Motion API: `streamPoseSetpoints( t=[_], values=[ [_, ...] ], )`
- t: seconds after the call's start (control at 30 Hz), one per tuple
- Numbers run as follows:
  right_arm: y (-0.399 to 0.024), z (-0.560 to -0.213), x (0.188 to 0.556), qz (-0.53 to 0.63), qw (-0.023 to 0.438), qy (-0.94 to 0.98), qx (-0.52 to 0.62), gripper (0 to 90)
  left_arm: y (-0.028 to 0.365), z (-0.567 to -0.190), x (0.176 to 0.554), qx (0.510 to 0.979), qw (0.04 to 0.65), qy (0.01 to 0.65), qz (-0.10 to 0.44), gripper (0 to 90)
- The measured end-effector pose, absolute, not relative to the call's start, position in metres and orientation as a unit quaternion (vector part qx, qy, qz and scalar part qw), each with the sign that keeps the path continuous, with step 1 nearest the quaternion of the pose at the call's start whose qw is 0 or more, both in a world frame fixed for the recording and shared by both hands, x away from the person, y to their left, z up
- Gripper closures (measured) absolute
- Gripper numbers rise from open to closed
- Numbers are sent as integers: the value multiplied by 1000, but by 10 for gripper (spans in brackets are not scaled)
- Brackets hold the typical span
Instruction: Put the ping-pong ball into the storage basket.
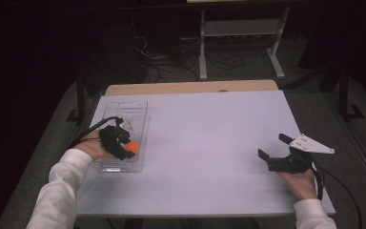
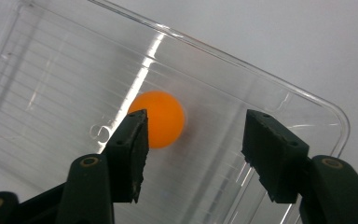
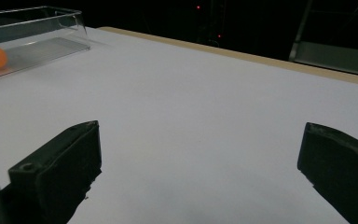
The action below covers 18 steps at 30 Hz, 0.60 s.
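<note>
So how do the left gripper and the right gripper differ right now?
The left gripper hangs over the clear tray with the orange ball lying just past one jaw, not pinched; the right gripper sits over bare table, far from the tray. The left gripper's jaws stand narrower; the right gripper's are spread wide. The right gripper carries a grey plate on top. Both are black, open and empty.

Glossy clear plastic tray point(image 2: 279, 93), smooth matt orange ball point(image 2: 165, 116), matt white table point(image 1: 209, 143).
</note>
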State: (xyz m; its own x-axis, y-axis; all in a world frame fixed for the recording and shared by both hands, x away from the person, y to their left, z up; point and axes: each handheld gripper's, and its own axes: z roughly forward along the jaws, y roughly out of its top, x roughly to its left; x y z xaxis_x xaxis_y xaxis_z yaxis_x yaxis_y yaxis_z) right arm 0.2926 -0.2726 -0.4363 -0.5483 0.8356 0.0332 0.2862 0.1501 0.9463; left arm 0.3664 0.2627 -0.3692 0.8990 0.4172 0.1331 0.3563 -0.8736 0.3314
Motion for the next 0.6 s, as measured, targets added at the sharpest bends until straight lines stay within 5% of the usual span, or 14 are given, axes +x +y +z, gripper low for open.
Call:
streamPoseSetpoints(
  t=[0.6],
  values=[
    [-272, -436, 292, 519, 266, 710, 394, 0, 259, -346, 358, 955, 173, 202, 128, 172]
  ],
)
